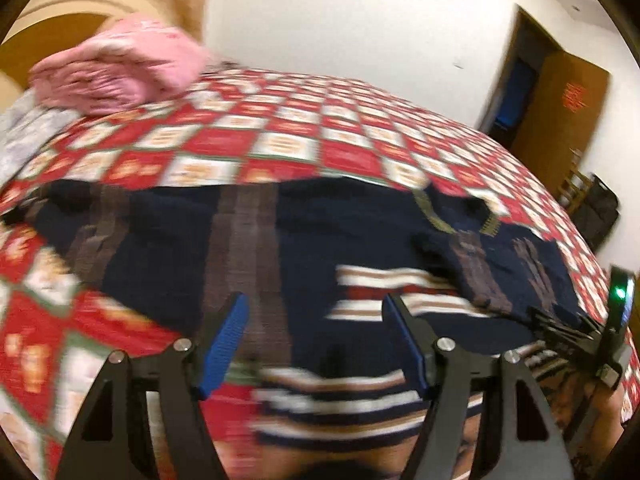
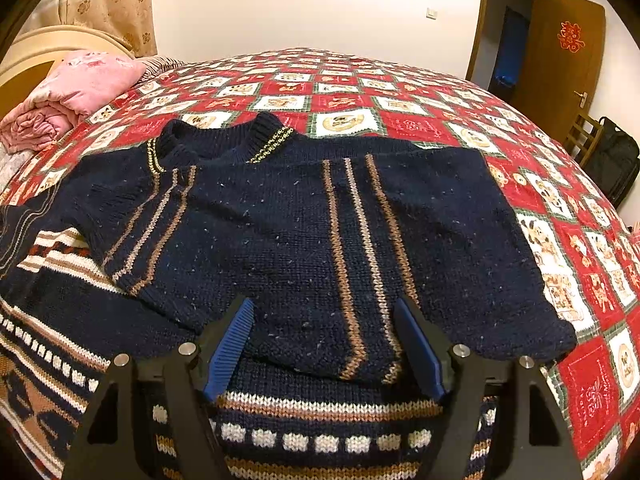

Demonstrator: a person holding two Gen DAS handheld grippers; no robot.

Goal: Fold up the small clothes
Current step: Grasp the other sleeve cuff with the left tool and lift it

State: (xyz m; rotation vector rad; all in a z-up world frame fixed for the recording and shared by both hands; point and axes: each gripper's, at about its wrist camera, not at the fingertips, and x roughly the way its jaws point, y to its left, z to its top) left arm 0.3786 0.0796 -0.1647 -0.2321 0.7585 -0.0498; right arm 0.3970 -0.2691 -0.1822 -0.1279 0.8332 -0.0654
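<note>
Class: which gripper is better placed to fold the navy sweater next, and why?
Probably the right gripper: it hangs open over the sweater hem, view sharp. The left gripper's view is blurred.

Navy knit sweater [image 2: 280, 232] lying flat on bed, neckline at far side, ribbed collar with thin yellow trim. Three vertical brown/tan/cream stripes down body, matching stripes on sleeve. Left sleeve folded inward across chest; right side spread out to hem corner. Lower edge overlaps second knit garment [image 2: 320, 432] beneath: navy with cream squares and brown, cream bands, possibly another sweater, partly hidden. Left wrist view blurred, same sweater [image 1: 340, 232] spread wide.
</note>
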